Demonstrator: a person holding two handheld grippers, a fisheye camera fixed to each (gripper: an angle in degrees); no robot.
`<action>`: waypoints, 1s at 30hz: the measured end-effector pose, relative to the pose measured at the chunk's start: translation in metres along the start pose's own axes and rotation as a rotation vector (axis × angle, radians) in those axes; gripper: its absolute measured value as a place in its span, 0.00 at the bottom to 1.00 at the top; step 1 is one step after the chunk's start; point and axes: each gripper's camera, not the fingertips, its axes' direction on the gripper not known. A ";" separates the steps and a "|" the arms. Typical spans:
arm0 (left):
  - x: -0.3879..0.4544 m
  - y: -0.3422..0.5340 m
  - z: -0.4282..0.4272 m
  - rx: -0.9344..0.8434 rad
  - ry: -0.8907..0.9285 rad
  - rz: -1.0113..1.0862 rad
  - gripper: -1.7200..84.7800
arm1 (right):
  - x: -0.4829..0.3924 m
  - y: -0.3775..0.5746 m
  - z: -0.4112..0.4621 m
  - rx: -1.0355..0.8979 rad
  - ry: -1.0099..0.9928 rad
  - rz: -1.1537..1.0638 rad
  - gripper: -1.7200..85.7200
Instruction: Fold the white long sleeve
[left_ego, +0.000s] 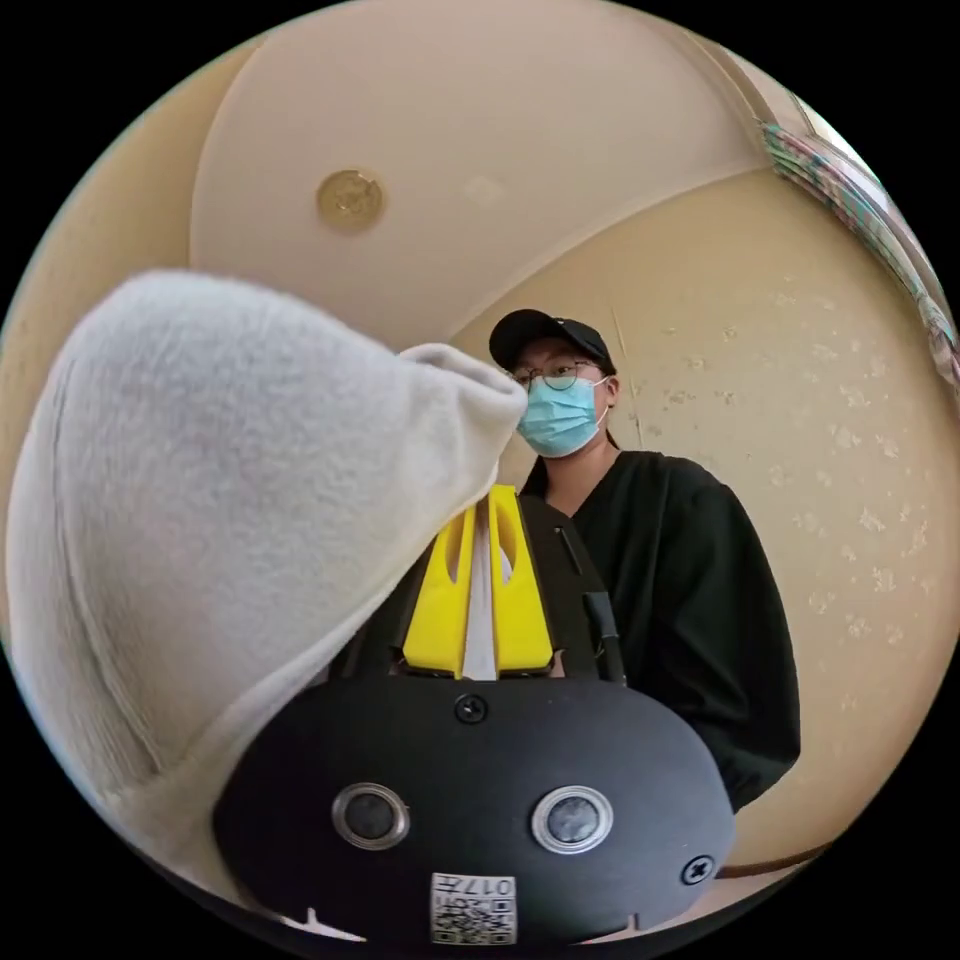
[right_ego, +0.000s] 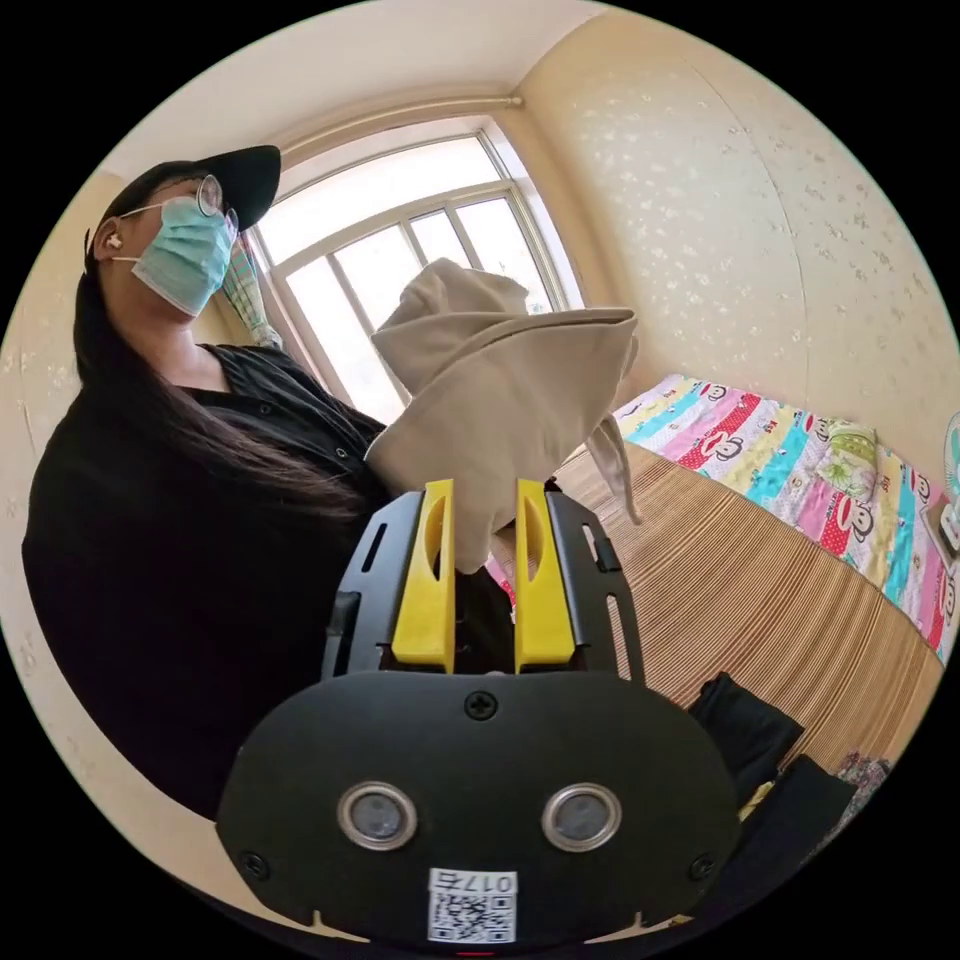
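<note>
Left claw (left_ego: 480, 525) is clamped on a thin edge of the white shirt (left_ego: 230, 500), which bulges up beside it. Right claw (right_ego: 482, 520) pinches another bunch of shirt (right_ego: 500, 400), held aloft over the striped mat (right_ego: 760, 600). No fold looks made yet; laying flat and folding remain.

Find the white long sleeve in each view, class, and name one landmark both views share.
Left gripper view: the white long sleeve bulges at left, pinched in the left tongs.
Right gripper view: it stands at centre, pinched in the right tongs.
Shared landmark: the person in black.
</note>
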 end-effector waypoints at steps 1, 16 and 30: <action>-0.001 0.001 0.009 0.012 0.067 0.043 0.02 | -0.004 -0.006 -0.004 0.047 0.026 0.003 0.14; -0.096 0.118 0.129 -0.029 0.290 -0.508 0.02 | -0.042 -0.090 0.129 0.105 0.030 -0.223 0.10; -0.106 0.113 0.192 -0.232 0.299 -0.608 0.01 | -0.038 -0.115 0.121 0.199 -0.029 -0.351 0.22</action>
